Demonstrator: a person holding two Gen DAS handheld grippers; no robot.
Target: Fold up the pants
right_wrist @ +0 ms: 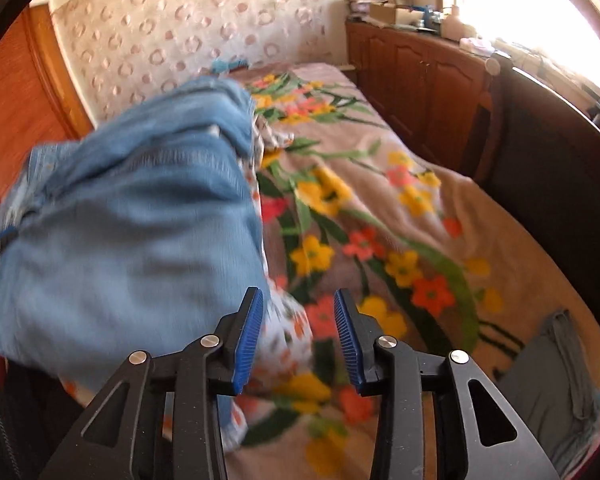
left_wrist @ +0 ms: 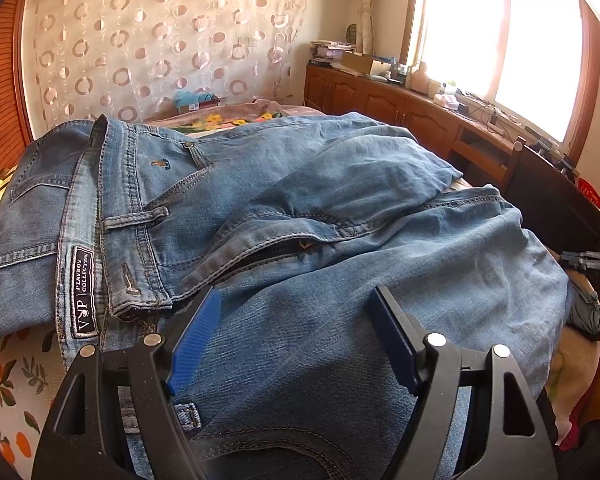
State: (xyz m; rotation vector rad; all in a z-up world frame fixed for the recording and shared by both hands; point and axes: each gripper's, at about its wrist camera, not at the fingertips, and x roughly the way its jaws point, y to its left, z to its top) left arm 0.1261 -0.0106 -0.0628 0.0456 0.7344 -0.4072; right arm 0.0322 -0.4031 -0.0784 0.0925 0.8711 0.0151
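Denim jeans (left_wrist: pixel 284 200) bunched on floral bedspread (right_wrist: pixel 380 208); left gripper (left_wrist: pixel 296 340) wide, right gripper (right_wrist: pixel 298 336) half-open, both empty. Flatten jeans before creasing.

A dark woven label (left_wrist: pixel 83 292) is sewn inside the waistband of the jeans (left_wrist: pixel 300 220), near their left edge in the left wrist view. It reads "VIP" with "PLAYBOY COLLECTION" beside it, the lettering running along the band. No text is legible in the right wrist view.

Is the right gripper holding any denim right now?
No: in the right wrist view the right gripper has its blue pads apart with only the flowered bedspread showing between them, and the jeans lie off to its left.
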